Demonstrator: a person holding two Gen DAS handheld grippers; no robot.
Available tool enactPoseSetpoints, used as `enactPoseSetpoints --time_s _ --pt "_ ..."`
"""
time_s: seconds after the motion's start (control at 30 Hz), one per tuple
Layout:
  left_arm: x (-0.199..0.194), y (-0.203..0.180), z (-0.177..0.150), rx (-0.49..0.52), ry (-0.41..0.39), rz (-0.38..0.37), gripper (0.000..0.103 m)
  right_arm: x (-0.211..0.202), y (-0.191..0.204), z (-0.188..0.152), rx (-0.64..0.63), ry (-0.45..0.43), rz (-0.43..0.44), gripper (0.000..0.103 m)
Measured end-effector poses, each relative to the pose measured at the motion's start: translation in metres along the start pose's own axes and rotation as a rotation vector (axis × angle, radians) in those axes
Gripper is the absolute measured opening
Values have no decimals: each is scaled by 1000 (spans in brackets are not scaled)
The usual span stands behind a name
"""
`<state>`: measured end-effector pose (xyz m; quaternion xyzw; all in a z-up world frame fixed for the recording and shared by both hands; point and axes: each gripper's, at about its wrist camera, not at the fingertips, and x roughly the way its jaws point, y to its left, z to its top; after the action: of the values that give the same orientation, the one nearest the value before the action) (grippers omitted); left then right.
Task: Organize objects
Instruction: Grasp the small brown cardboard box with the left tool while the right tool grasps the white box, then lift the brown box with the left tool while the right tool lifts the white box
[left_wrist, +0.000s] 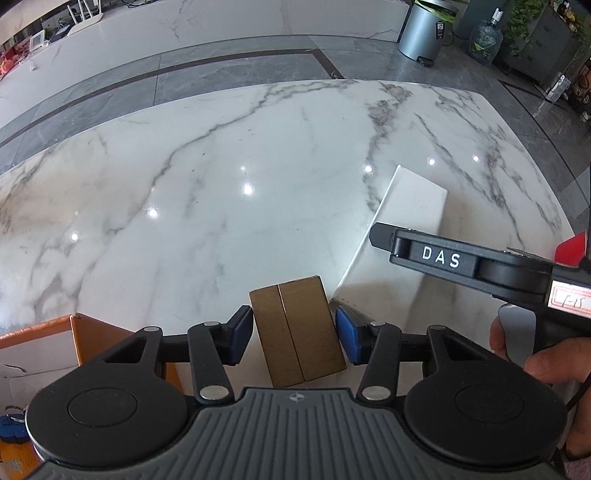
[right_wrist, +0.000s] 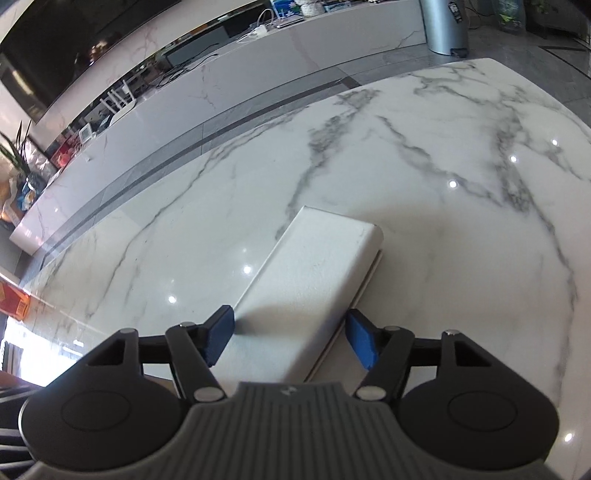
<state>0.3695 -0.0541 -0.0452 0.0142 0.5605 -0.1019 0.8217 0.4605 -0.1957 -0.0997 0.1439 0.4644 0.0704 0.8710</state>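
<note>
A brown, gold-toned box (left_wrist: 295, 317) with a seam down its middle stands on the marble table (left_wrist: 221, 177). My left gripper (left_wrist: 294, 334) points steeply down on it, and both blue pads press its sides. Right of it lies a long white box (left_wrist: 410, 206), flat on the table. In the right wrist view my right gripper (right_wrist: 291, 332) straddles the near end of this white box (right_wrist: 321, 258). Its left pad sits at the box edge and a gap shows at the right pad. In the left wrist view one of its fingers (left_wrist: 439, 256) hovers over the white box.
An open orange carton (left_wrist: 88, 332) stands at the table's near left, with a blue key fob (left_wrist: 11, 428) below it. A person's hand (left_wrist: 546, 362) holds the right gripper's handle. Beyond the far table edge are grey floor tiles and a silver bin (left_wrist: 424, 29).
</note>
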Motion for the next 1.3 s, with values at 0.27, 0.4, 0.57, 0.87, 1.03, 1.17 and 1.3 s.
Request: enactPoseSetpoints --time_s 0.27,0.4,0.57,0.87,1.03,1.17,1.3 --pt "-3 -3 -6 30 25 4 57 -9 6 0 -229 92 60 61" --pt "-4 -1 -8 41 28 7 57 -21 5 -6 -314 142 85 51" --pt "-7 0 4 66 -56 33 56 -17 -11 -1 -184 195 138 49" --pt "9 -13 28 76 -107 -16 54 -19 -24 5 18 94 137 56" --pt "11 -17 20 79 -82 -86 54 -10 -27 0 62 84 136 57" --pt "9 -24 8 81 -61 -99 53 -14 -30 -7 48 90 148 52" --pt "1 -30 -10 44 -20 -154 51 -27 -37 -16 44 170 165 49"
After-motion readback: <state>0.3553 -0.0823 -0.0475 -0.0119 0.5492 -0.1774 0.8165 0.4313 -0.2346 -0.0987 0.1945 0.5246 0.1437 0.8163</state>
